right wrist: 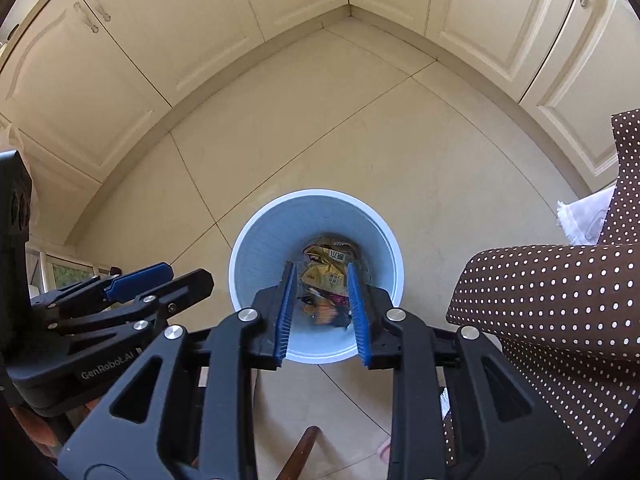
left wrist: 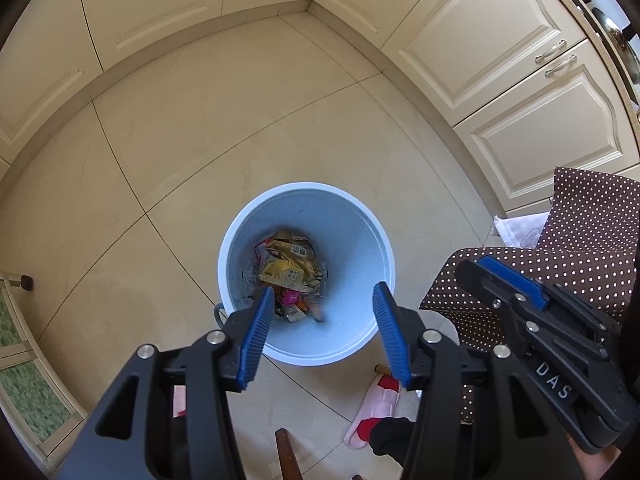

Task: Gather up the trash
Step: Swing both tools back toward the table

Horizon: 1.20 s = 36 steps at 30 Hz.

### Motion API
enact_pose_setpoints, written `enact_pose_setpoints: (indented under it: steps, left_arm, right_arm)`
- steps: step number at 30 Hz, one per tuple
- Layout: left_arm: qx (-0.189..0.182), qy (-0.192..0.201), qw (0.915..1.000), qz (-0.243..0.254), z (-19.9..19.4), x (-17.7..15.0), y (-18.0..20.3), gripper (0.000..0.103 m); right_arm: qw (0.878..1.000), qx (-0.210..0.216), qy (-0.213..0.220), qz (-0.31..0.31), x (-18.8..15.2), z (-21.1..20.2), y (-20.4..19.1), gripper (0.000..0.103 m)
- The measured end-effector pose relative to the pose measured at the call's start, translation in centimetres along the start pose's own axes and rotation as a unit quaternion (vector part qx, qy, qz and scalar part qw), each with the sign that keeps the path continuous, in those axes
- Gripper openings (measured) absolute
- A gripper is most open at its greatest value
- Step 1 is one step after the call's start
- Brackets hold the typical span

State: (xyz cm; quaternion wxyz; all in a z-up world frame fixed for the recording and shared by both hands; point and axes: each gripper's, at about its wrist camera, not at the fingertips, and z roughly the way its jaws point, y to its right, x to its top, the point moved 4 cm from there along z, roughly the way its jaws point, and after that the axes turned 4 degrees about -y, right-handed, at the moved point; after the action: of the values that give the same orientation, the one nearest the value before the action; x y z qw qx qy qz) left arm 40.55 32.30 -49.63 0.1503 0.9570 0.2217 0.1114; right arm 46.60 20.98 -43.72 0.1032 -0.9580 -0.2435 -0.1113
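Both grippers hung over the bin (left wrist: pixel 306 208); left gripper (left wrist: pixel 324 300) spread, empty. Right gripper (right wrist: pixel 322 276) parted, nothing pinched. Trash (left wrist: pixel 290 268) partly hidden behind pads

the right gripper (right wrist: pixel 322 280) hangs over a pale blue bin (right wrist: pixel 256 248) on the tile floor (right wrist: pixel 360 140), jaws apart and empty. wrappers (right wrist: pixel 326 276) lie inside. the left gripper (right wrist: pixel 176 276) is alongside, a dotted cloth (right wrist: pixel 560 300) opposite.

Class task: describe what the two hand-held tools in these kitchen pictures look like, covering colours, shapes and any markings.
Both are black, angular frames with silver bolts and ribbed blue pads. The left tool reads "GenRobot.AI" on its side; the right tool shows "DAS".
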Motion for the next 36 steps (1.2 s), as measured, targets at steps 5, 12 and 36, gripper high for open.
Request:
enact_pose_setpoints:
  steps: [5,12,36]
  left_arm:
    - [0.001,0.004,1.0000,0.002,-0.6,-0.3,0.4,0.051]
    - [-0.007,0.047,0.9985,0.025,-5.0,-1.3,3.3,0.051]
    - [-0.101,0.184,0.9241,0.319,-24.1,-14.8,39.6,0.063]
  right_arm:
    - [1.000,-0.004,0.005,-0.002,-0.4,-1.1,0.2,0.027]
    - [0.999,-0.010,0.040,-0.005,-1.4,-6.5,0.9,0.027]
    - [0.930,-0.139,0.316,0.122,-19.2,-42.8,21.6,0.048]
